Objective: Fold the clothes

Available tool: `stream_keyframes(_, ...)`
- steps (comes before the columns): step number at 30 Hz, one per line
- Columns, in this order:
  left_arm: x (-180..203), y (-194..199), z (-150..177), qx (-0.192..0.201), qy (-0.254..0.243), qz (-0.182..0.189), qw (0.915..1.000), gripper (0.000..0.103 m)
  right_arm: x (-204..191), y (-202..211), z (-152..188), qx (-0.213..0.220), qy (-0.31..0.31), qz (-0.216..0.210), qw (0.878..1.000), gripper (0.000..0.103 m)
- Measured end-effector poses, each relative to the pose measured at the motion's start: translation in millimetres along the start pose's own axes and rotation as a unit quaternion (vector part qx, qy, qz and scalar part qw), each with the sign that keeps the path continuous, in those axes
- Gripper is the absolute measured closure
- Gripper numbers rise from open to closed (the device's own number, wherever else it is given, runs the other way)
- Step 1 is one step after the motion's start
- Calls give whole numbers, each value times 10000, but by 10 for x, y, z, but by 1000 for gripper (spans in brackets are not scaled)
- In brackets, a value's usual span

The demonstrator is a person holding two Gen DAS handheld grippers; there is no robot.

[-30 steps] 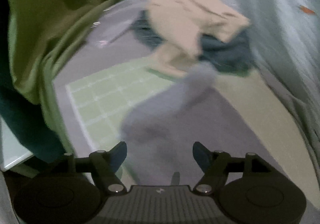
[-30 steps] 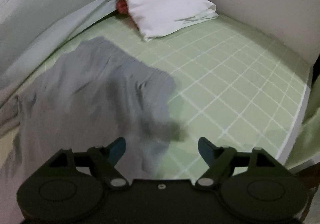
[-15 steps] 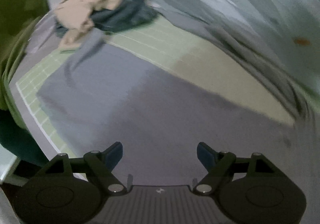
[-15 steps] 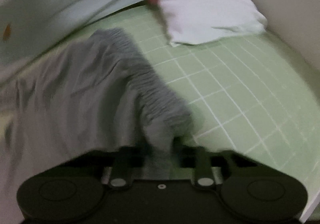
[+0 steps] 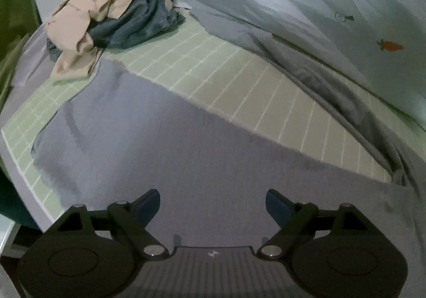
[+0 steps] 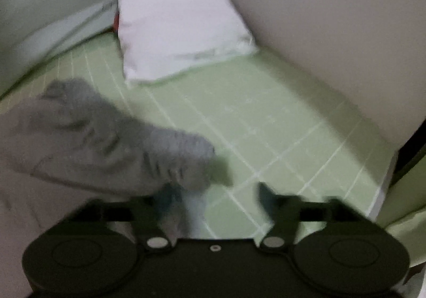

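Note:
A grey garment lies spread flat on the green checked sheet. My left gripper is open and empty just above the garment's near part. In the right wrist view the garment's gathered waistband lies bunched on the sheet. My right gripper is open, its left finger against the waistband's end, holding nothing. That view is blurred.
A pile of beige and dark blue clothes sits at the far left of the bed. A pale quilt runs along the far side. A folded white stack lies by the beige wall.
My right gripper shut on the waistband half a second ago and has now opened, leaving it on the sheet. My left gripper swung right and lowered over the spread garment.

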State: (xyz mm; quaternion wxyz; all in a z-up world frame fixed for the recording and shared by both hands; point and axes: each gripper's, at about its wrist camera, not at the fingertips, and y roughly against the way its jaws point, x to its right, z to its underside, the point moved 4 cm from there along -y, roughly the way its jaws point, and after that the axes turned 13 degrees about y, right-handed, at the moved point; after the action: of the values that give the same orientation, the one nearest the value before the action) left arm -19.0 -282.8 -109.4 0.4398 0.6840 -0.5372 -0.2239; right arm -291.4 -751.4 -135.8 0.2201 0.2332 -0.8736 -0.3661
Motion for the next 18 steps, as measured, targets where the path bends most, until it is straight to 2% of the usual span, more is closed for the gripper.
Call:
stream_keyframes(1,6,-23,-45,13,8,6,10000,16,-43,47,-44,120,-11,52,9999,2)
stream_keyframes(5,-1,-139,-259,67,116,17,9999,15,-391,85,-249,392,108,-153,9991,0)
stream_keyframes(9,64,-327,-539,122,91,43,9999,15,-879,24,-388,487,524,-934,9931,0)
stream_keyframes(16,395,-840,-1230,207,19,230,9995,15,-1559,-196,-610,201,215,-1393,9898,0)
stream_keyframes(18,552,-1009,-1445,175,-20,300,9994,15,-1636,-218,-633,133,304,-1307,9909,0)
